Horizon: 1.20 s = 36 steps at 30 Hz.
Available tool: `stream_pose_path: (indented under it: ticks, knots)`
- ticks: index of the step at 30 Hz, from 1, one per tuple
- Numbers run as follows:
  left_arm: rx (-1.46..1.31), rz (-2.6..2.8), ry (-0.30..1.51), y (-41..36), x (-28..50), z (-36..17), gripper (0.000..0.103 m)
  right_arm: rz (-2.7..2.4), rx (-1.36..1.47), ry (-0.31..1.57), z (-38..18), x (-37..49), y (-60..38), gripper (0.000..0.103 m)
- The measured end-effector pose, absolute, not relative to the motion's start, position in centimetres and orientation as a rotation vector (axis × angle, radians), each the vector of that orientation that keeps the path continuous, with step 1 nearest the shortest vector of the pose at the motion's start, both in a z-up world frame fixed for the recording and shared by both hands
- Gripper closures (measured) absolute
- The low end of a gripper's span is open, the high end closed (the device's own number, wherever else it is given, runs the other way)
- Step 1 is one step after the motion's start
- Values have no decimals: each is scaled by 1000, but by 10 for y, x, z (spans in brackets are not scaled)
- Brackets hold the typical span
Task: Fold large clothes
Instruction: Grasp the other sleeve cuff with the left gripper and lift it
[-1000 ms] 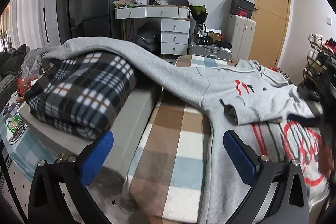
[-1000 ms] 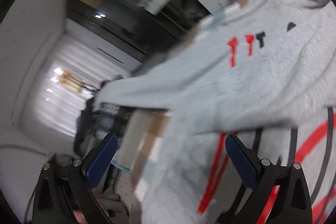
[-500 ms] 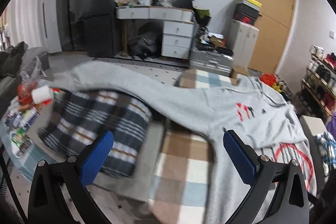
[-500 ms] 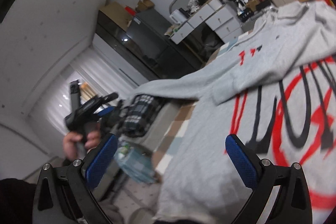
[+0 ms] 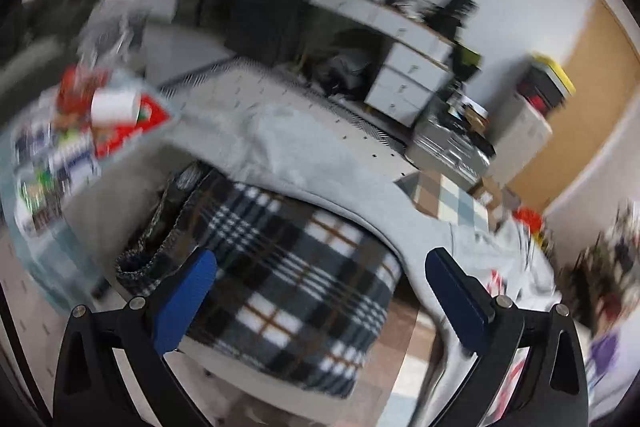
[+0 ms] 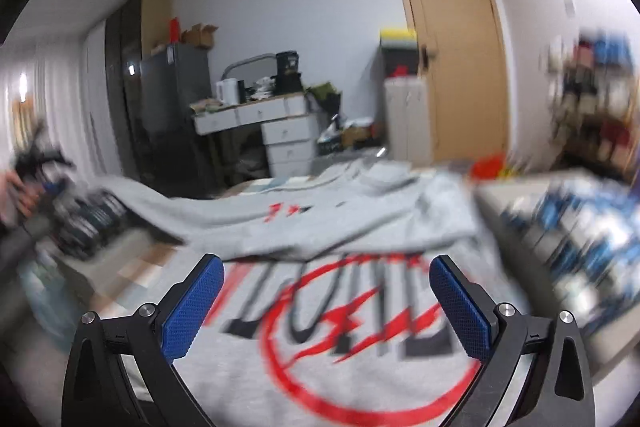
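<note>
A grey sweatshirt (image 6: 340,359) with a red circle and black lettering lies spread on the checked table; one sleeve is folded across its chest. Its other sleeve (image 5: 320,171) stretches left over a folded black-and-white plaid blanket (image 5: 288,291). My left gripper (image 5: 320,301) hovers open above the plaid blanket, nothing between its blue pads. My right gripper (image 6: 326,303) is open just above the printed front of the sweatshirt, holding nothing. Both views are motion-blurred.
The checked tablecloth (image 5: 448,195) shows beyond the sleeve. A low table with cluttered packets and a white roll (image 5: 112,103) stands left. White drawers (image 6: 288,143), a fridge (image 6: 172,95) and a wooden door (image 6: 456,55) are behind. A blurred patterned pile (image 6: 580,227) lies right.
The left gripper has swung left and down over the plaid blanket and sleeve. The right gripper has levelled out and now faces the sweatshirt's print squarely. Both stayed open.
</note>
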<state>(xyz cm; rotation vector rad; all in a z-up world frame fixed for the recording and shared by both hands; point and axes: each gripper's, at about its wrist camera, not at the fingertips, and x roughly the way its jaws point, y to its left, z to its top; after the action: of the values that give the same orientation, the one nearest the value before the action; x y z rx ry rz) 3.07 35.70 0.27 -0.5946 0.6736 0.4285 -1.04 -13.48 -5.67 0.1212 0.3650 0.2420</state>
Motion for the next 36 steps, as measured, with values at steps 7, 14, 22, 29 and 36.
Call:
stream_pose_path:
  ticks: [7,14,22,29,36]
  knots:
    - [-816,417,656,409,53,-35,1,424,386,469,-76,-5,-135,0]
    - [-932,400,652,446,65,-53,1,447,367,457,-70,-10,-119,0]
    - [-1008,378,628,457,69,-61,2,451,402,491,-71,3,-102,0]
    - [-832,346,600,452,77,-35,79,460,387,511,-72,3,-89,0]
    - [-716,401,587,451,86,-21,97,479,422,519,-75,2,-89,0]
